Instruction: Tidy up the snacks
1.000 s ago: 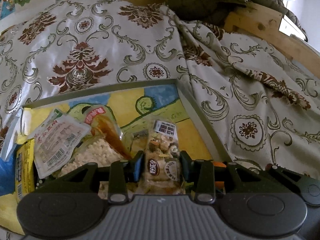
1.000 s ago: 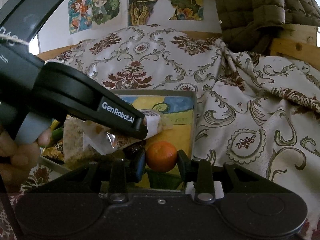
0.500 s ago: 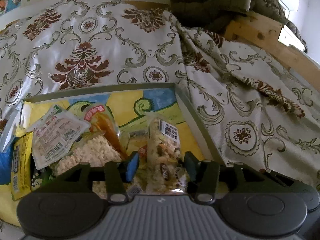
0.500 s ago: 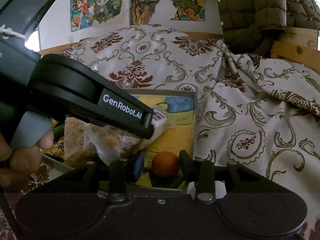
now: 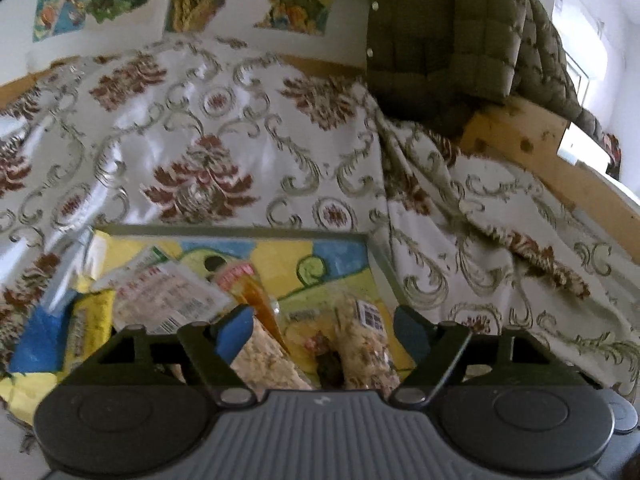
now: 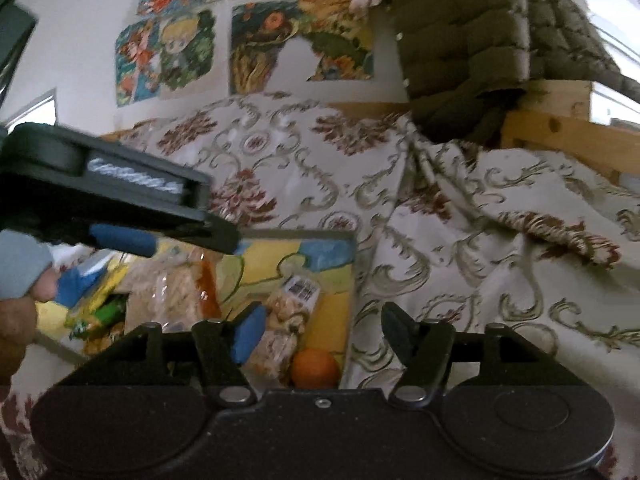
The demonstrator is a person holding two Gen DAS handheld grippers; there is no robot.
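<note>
A grey-rimmed tray [image 5: 240, 231] with a yellow, blue and green picture bottom holds several snack packets. My left gripper [image 5: 324, 330] is open and empty above it. Below its fingers lies a clear bag of mixed snacks [image 5: 366, 344], beside a popcorn-like bag [image 5: 264, 360] and a white barcode packet [image 5: 168, 300]. In the right wrist view my right gripper [image 6: 318, 336] is open and empty above the tray's near right corner, where an orange [image 6: 315, 368] rests next to the mixed snack bag [image 6: 286, 320]. The left gripper's body [image 6: 120, 208] crosses the left side.
The tray [image 6: 354, 272] lies on a bed with a cream and maroon patterned cover [image 5: 240, 140]. A yellow packet [image 5: 86, 332] and a blue one [image 5: 36, 340] sit at the tray's left. An olive padded jacket [image 5: 440, 40] hangs over a wooden frame [image 5: 520, 140]. Posters hang on the wall.
Both grippers opened and pulled up and back. The left let go of the mixed snack bag into the tray. The right let go of the orange in the tray's corner.
</note>
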